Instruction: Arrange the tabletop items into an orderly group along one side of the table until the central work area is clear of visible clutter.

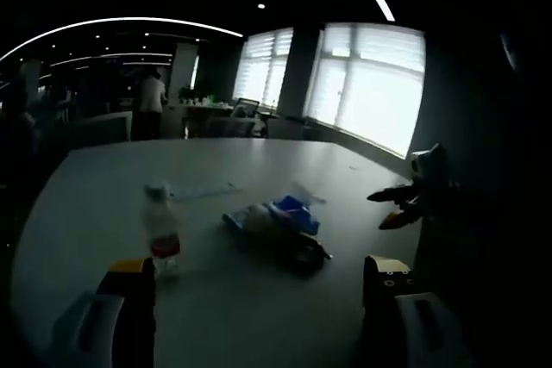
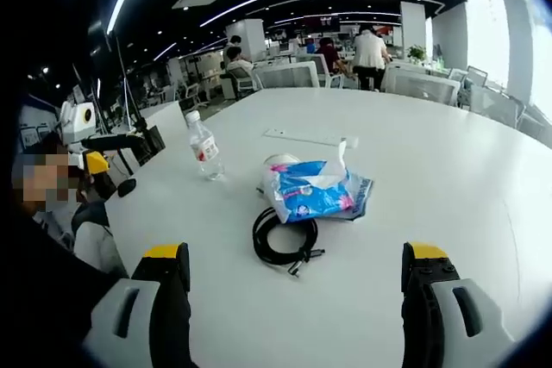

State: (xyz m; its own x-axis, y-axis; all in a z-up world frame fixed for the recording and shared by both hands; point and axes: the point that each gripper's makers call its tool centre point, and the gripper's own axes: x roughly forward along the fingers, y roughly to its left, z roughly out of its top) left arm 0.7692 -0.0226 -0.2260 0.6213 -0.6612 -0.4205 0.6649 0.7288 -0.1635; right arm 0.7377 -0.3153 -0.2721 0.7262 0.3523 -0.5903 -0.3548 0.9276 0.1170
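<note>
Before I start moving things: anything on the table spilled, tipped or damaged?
Nothing stands out. The water bottle stands upright with its cap on, the blue tissue pack lies flat with a sheet poking up, and the black cable is coiled beside it. The white table looks dry. Both hand-held grippers are open and holding nothing.

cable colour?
Black; the coiled cable shows best in the right gripper view, lying on the white table.

Upright water bottle (image 2: 203,147) with red label; blue-white wipes pack (image 2: 312,190) lying flat — coiled black cable (image 2: 283,240) just beside it.
</note>
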